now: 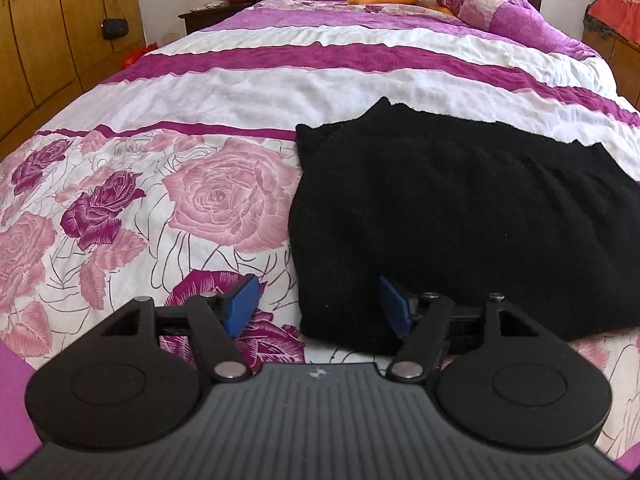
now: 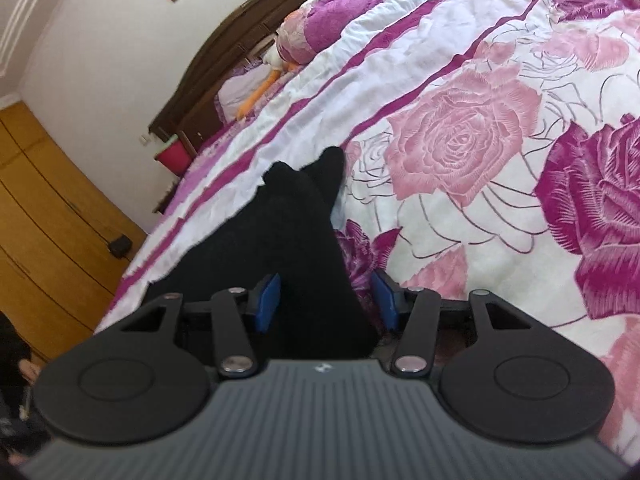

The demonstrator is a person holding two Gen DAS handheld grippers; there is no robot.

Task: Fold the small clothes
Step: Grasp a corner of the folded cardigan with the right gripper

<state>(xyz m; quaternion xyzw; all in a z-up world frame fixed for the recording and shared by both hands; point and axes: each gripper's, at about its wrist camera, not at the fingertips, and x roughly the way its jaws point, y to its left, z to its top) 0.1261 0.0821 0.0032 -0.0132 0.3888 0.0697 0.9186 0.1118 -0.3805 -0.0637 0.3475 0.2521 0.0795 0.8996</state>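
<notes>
Two grippers are low over the bed (image 1: pixel 240 80), both at the near edge of one black garment (image 1: pixel 460 216).

Left gripper (image 1: pixel 318 306): jaws spread wide. The left pad (image 1: pixel 242 302) sits over bare quilt, clear of the cloth; the right pad (image 1: pixel 394 306) lies over or against the garment's near-left corner. Nothing is pinched, though the corner's edge lies between the pads. We cannot tell whether the right pad rests on the knit or hangs just above it.

Right gripper (image 2: pixel 328 300): jaws partly spread, with a band of the garment (image 2: pixel 288 232) running between the pads. The left pad (image 2: pixel 269 300) is close against the cloth, while a sliver of quilt shows by the right one. We cannot tell whether it grips.

The garment lies flat on the rose print, already doubled by the look of its far edge, with two small peaks at its far end.

Our judgement is that the step in hand is taking the near edge for the next fold. To do it well:
- Bring the left gripper in toward the cloth so both pads straddle the corner.
- Bite all layers, not just the top one, since soft thick knit slips.
- Avoid catching the quilt beneath.
- Lift both ends level and carry them together to the far edge, so the fold lands square.
</notes>
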